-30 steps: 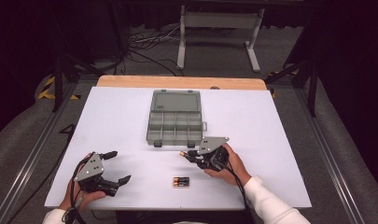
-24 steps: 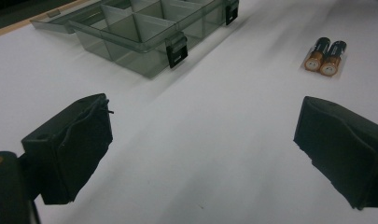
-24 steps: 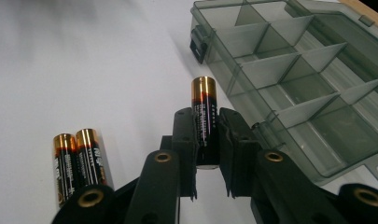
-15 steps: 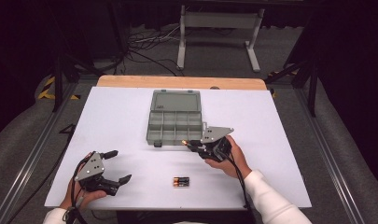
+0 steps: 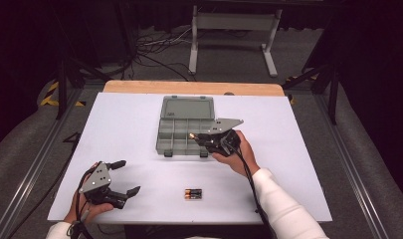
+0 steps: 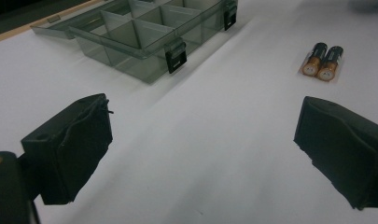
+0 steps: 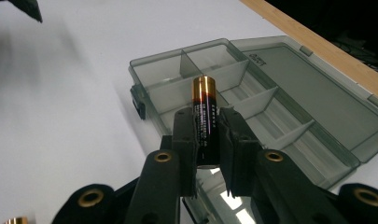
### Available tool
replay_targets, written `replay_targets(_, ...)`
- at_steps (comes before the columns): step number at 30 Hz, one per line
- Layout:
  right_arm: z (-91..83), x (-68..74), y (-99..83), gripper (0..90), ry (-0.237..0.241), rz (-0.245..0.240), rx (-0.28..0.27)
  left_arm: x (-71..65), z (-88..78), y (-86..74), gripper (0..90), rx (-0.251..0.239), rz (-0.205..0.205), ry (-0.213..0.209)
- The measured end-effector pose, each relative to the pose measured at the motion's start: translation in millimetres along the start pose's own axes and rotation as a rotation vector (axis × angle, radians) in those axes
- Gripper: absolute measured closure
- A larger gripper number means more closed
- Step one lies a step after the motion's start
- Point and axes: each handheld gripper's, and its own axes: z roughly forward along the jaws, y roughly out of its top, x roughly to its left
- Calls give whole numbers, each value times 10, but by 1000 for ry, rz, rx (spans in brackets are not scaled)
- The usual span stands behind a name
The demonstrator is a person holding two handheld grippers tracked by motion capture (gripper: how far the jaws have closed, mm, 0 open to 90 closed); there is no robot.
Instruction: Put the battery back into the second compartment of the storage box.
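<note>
— What sits between the jaws of the right gripper [image 7: 208, 135]?

— One battery [image 7: 205, 119], black with a gold end, clamped along its length; the gold end points out past the jaw tips. From above, the right gripper [image 5: 205, 139] hangs over the near right part of the box [image 5: 175, 143], held in the right hand [image 5: 237, 152], white sleeve behind it.

— And the box itself?

— Grey, see-through, split into compartments, its lid [image 5: 187, 107] folded flat away from the person. It lies open at the middle of the white table [image 5: 134, 119]. The battery's tip is above the compartments; which one, I cannot tell.

— The left gripper [image 5: 124, 177]?

— Jaws spread wide, holding nothing, low over the near left corner of the table. Its own camera shows bare white surface between the two black pads [image 6: 67, 147].

— Anything else on the table?

— Two more batteries [image 5: 193, 194], side by side and touching, near the front edge, between the grippers. Seen from the left gripper they [image 6: 323, 61] lie apart from the box [image 6: 144, 39] and its two black latches.
</note>
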Motion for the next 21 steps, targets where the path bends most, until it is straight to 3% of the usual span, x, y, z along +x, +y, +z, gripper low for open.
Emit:
replay_targets(12, 291, -108, 224, 778, -21, -3, 46, 4, -11, -9, 45, -7, 4, 3)
replay_targets(21, 518, -141, 405, 778, -48, 6, 76, -10, 20, -15, 40, 20, 14, 0)
